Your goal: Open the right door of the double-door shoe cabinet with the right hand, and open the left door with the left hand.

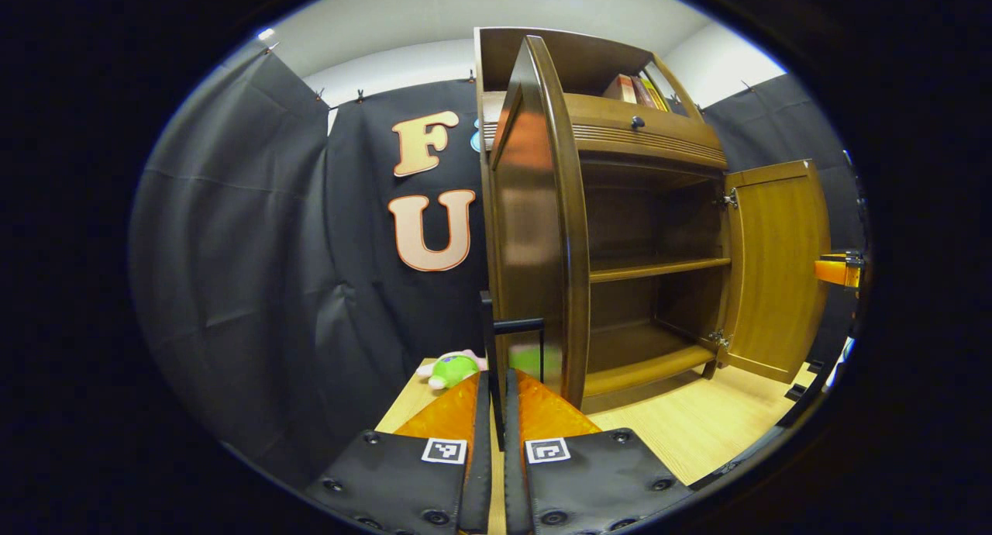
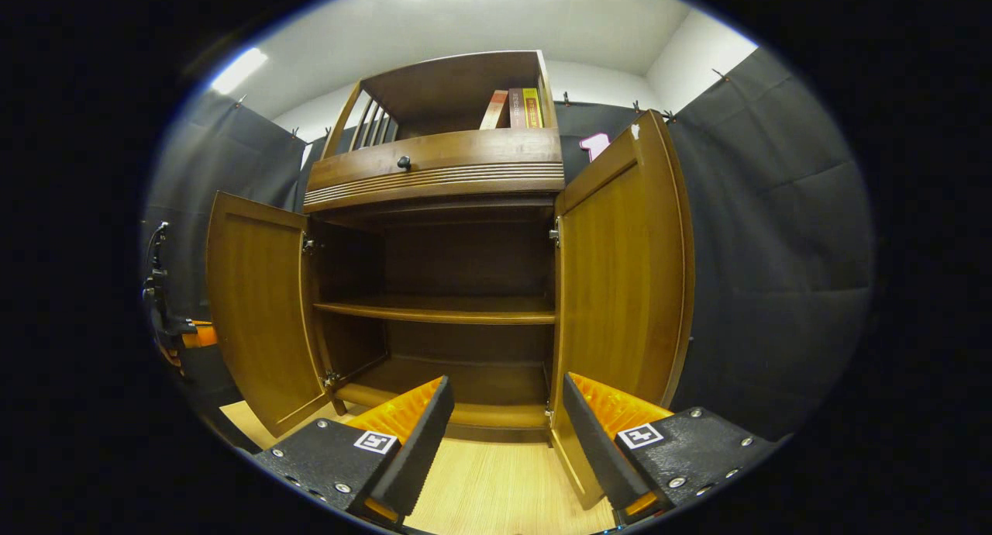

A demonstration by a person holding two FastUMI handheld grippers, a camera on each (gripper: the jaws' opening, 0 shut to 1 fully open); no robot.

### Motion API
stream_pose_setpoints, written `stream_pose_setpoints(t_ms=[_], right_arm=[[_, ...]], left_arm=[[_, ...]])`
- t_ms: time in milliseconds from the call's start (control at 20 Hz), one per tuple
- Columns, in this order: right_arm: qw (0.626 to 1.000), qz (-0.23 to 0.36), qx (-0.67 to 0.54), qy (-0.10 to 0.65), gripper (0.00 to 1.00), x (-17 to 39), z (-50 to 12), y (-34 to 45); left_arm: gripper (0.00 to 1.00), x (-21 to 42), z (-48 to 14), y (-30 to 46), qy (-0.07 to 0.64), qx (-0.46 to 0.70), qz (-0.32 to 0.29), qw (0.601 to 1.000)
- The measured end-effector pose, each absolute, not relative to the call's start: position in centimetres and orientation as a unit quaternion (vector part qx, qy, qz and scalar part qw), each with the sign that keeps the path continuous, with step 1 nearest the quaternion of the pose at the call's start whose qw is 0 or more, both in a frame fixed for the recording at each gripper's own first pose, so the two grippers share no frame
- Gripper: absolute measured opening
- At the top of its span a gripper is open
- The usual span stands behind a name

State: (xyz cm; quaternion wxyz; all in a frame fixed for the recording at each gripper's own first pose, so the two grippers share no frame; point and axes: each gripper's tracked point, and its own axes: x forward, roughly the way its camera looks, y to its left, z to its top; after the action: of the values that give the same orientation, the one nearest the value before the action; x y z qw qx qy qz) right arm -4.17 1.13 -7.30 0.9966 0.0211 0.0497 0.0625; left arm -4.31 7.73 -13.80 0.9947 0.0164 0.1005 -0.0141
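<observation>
While your left gripper (image 1: pixel 497 399) pinches the left door's handle (image 1: pixel 518 326) at frame centre, your right gripper (image 2: pixel 508 419) gapes empty — pull further and you strain the left door (image 1: pixel 535 225) hinges.

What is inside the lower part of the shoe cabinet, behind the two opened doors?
In the right gripper view the shoe cabinet holds one middle shelf and a bottom board, both bare where visible. The right gripper's fingers cover part of the bottom board's front.
</observation>
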Motion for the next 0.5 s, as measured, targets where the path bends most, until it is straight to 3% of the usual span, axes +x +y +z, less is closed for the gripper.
stream_pose_setpoints(t_ms=[350,400,450,500], right_arm=[[0.996,0.066,0.023,0.052,0.88,-3.9,-7.4,1.5],[0.996,0.065,0.023,0.053,0.88,-3.8,-7.5,1.4],[0.996,0.064,0.022,0.053,0.88,-3.7,-7.5,1.3],[0.996,0.063,0.022,0.054,0.88,-3.6,-7.5,1.2]], left_arm=[[0.13,-5.9,-13.5,10.9,0.095,0.009,0.025,0.995],[0.00,-6.4,-12.8,11.4,0.090,0.012,0.036,0.995],[0.00,-6.6,-12.3,11.5,0.086,0.006,0.035,0.996],[0.08,-7.0,-11.9,11.0,0.084,-0.006,0.029,0.996]])
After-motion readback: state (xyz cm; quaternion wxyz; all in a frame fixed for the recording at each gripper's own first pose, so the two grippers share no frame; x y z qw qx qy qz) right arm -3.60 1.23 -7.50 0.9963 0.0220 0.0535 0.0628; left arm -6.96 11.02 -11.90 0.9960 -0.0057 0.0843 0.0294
